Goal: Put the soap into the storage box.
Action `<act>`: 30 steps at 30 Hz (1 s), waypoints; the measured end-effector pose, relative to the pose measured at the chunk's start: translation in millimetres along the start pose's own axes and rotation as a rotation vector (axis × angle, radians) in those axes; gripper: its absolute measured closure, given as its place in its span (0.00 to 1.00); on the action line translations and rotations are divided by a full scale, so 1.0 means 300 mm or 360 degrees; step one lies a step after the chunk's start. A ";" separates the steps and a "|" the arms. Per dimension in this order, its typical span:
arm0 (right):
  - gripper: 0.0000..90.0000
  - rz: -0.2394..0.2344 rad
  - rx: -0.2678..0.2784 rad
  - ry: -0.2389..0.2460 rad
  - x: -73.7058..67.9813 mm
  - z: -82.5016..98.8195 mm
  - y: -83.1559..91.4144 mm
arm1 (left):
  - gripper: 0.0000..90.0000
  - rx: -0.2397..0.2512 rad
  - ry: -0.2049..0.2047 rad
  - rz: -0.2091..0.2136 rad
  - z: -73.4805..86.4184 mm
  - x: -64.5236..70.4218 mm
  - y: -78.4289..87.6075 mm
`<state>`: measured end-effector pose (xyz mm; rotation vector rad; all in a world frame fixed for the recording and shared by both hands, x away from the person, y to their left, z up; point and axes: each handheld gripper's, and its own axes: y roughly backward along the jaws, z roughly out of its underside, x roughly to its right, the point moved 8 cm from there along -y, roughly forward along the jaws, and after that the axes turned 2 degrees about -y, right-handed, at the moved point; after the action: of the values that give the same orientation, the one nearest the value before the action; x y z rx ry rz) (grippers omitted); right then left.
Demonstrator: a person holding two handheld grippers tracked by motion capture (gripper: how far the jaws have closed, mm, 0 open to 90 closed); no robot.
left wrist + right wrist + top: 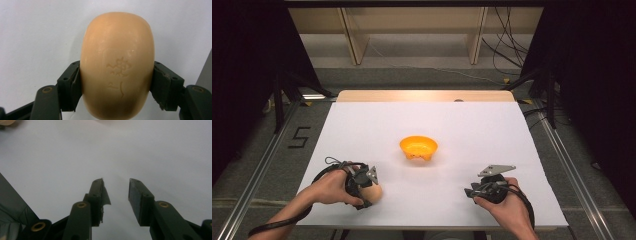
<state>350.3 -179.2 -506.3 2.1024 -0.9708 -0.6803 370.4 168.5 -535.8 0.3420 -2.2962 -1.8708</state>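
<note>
One soap (117,67), a peach-coloured oval bar with a stamped mark (a small sun-like figure), sits clamped between the two fingers (68,86) of the left gripper (364,184), one pad pressed on each long side. In the high view it lies at the table's (362,130) near left edge, on the white cover. One orange bowl (418,147) stands at mid-table, well apart from the soap. The right gripper (116,195) rests near the right edge, its fingers narrowly parted, holding nothing.
</note>
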 end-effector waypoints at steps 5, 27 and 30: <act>0.72 0.0005 0.0012 -0.0026 0.000 -0.002 0.001 | 0.36 0.0157 0.0048 -0.0054 -0.007 -0.019 0.025; 0.72 0.0030 0.0063 0.0014 0.014 -0.009 0.000 | 0.36 0.0629 0.0336 -0.0278 -0.070 -0.104 0.098; 0.72 0.0024 0.0058 -0.0005 0.010 -0.009 0.002 | 0.36 0.0639 0.0374 -0.0296 -0.078 -0.109 0.097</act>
<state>353.7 -180.7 -504.6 2.1244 -1.0066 -0.6632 405.7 160.9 -501.9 0.8049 -2.5273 -1.3330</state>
